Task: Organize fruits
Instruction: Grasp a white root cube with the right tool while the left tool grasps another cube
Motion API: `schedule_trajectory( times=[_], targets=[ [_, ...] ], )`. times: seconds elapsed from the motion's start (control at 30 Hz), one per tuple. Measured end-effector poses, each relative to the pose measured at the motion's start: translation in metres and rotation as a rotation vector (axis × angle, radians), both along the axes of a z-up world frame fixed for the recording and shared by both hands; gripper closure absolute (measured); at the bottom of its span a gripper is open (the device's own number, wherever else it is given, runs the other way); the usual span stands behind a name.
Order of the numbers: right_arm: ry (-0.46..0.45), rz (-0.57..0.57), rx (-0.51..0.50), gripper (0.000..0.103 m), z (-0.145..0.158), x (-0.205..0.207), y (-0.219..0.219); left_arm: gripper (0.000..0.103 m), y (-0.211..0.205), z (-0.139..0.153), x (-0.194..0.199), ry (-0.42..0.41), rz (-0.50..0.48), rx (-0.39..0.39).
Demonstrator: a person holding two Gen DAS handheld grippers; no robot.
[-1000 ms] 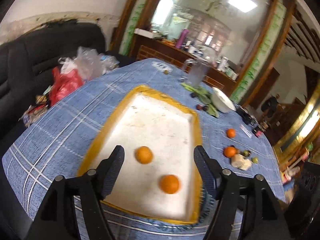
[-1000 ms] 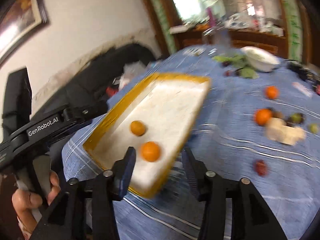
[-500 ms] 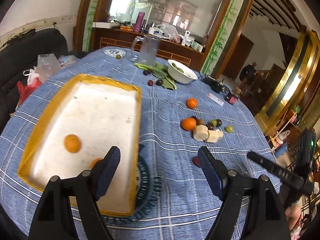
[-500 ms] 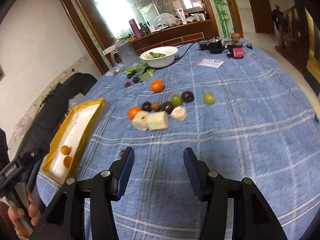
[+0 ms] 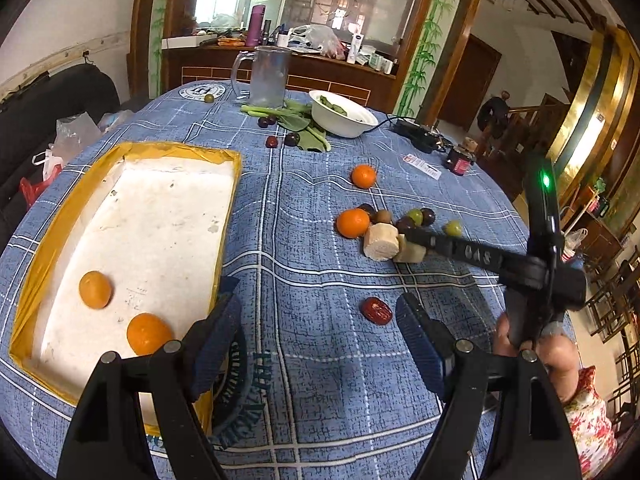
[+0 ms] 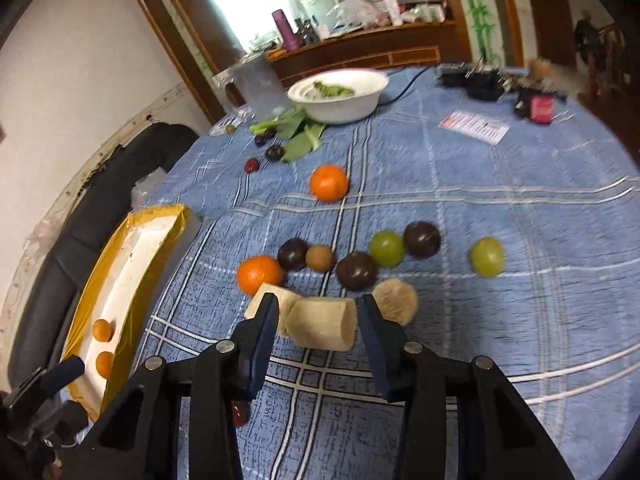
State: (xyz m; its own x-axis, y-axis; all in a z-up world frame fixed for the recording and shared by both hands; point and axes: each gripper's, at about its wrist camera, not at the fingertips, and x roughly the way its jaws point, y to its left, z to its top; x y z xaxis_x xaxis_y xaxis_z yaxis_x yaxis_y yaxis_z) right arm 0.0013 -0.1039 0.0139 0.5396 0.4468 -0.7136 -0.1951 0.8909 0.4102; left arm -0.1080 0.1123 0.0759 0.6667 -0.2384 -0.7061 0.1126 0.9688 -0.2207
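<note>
- Far left on the blue checked desk [image 5: 320, 280]: yellow-rimmed tray [image 5: 48, 240] with a white floor, holding two oranges [image 5: 95, 289] side by side, a little apart (both near the tray's close end).
- Just right of the tray: left tongs [image 5: 316, 332], spread wide and empty, hovering above bare cloth.
- Close beside the right finger of those tongs: a red date [image 5: 377, 311] lying on the cloth.
- Middle of the desk: an orange [image 6: 259, 274] touching a pale cut chunk [image 6: 323, 323], with a second pale chunk [image 6: 396, 300] just to the right.
- Right tongs [image 6: 318, 320], released, fingers either side of the first pale chunk without clear contact (motion blur hides the exact gap).
- Behind the chunks: a row of dark plums [image 6: 356, 271], a brown kiwi [image 6: 320, 257] and a green grape-like fruit [image 6: 386, 248]; another green one [image 6: 486, 257] lying apart farther right.
- Farther back: a lone orange [image 6: 329, 182], then leafy greens [image 6: 296, 136] and a white bowl [image 6: 340, 94] beside a clear jug [image 5: 266, 76].
- Far right edge: a paper slip [image 6: 473, 126] and a small red jar [image 6: 541, 108].
</note>
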Motion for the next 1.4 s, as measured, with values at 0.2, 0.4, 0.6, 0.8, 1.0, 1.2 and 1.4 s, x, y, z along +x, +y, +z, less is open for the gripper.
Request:
schedule_trajectory(
  times=[0.2, 0.4, 0.6, 0.8, 1.0, 1.2, 1.4],
  targets=[
    [-0.053, 0.094, 0.074, 0.062, 0.016, -0.017, -0.011, 0.024, 0.013, -0.005, 0.018, 0.01, 0.052, -0.072],
    [-0.017, 0.106, -0.05, 0.061, 0.0, -0.012, 0.009, 0.024, 0.017, -0.008, 0.029, 0.022, 0.063, -0.129],
    [-0.048, 0.089, -0.183, 0.06, -0.006, -0.008, 0.022, 0.024, 0.006, -0.007, 0.038, 0.023, 0.019, -0.14],
    [-0.058, 0.084, -0.279, 0.067, -0.01, -0.004, 0.029, 0.024, -0.012, -0.002, 0.053, -0.009, -0.029, -0.182],
    [-0.075, 0.105, -0.258, 0.079, -0.002, 0.0, 0.03, 0.024, -0.023, 0.002, 0.076, -0.038, -0.057, -0.193],
    [-0.073, 0.103, -0.21, 0.081, -0.003, 0.003, 0.025, 0.024, -0.017, 0.004, 0.097, -0.081, -0.037, -0.227],
    [-0.047, 0.112, -0.24, 0.079, -0.012, 0.009, 0.032, 0.024, -0.018, -0.008, 0.107, -0.087, -0.037, -0.262]
  ],
)
